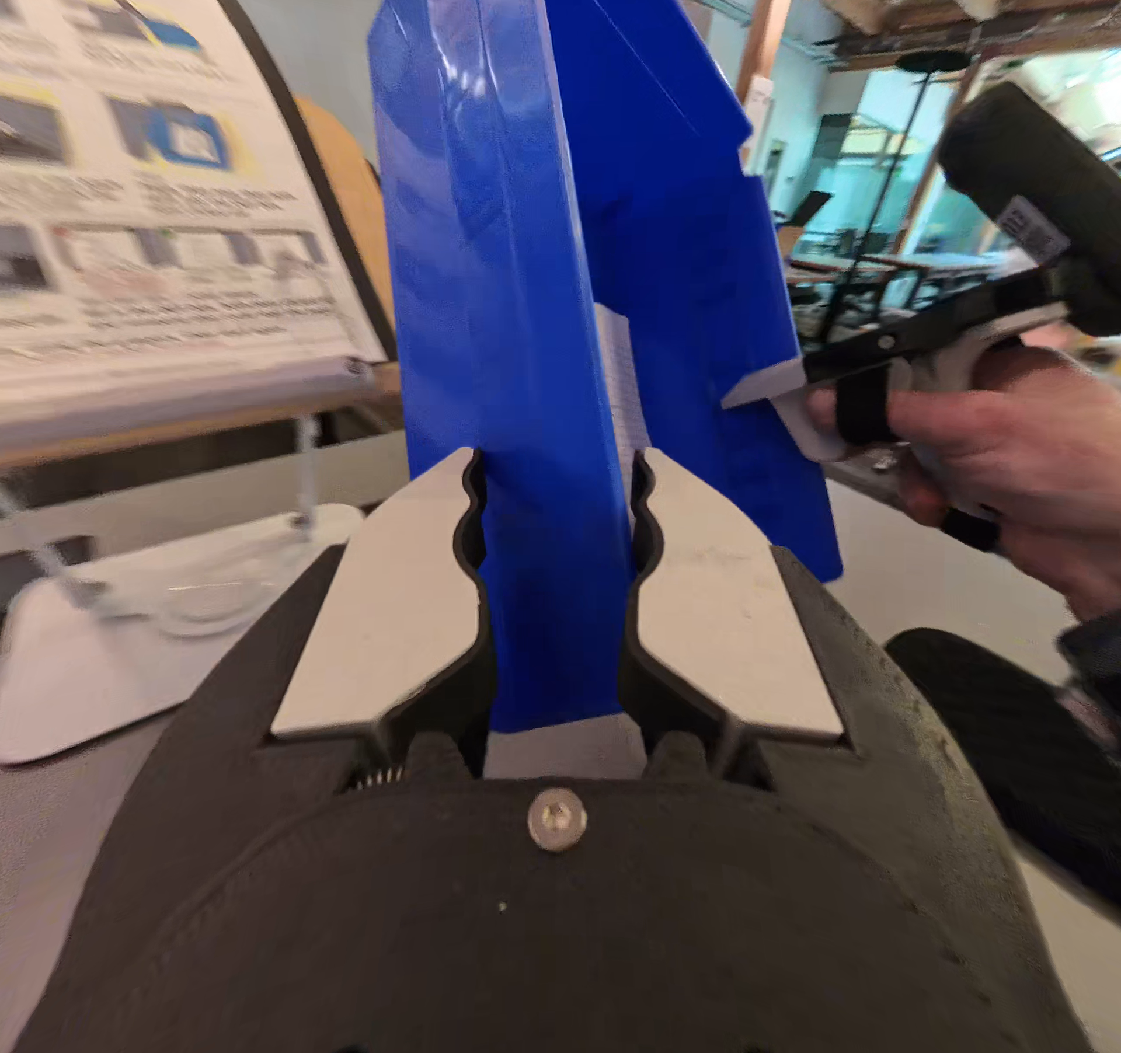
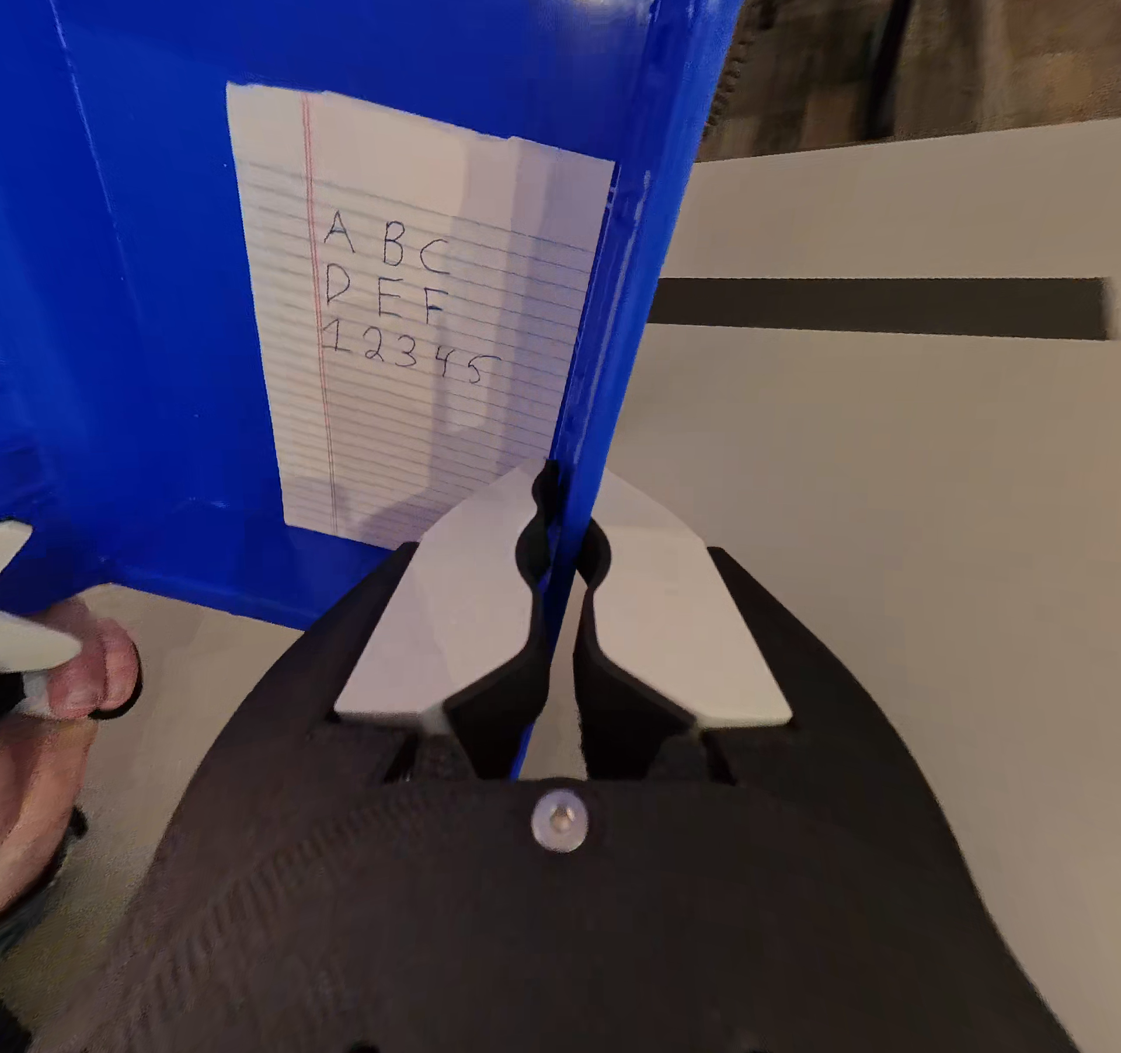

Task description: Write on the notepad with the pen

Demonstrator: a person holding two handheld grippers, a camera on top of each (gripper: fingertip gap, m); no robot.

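Observation:
A blue folder stands open and upright above the table. Inside it is a lined notepad sheet with handwriting on it; only a thin strip of this sheet shows in the left wrist view. My left gripper is open, with one blue cover standing between its spread fingers. My right gripper is shut on the edge of the other blue cover. It also shows in the left wrist view, pinching that cover's edge. No pen is in view.
A printed instruction sheet leans on a white stand at the left. A person's hand holds the right gripper. The grey table has a dark strip across it. Some 20 centimeters of space lies between my two pairs of fingers.

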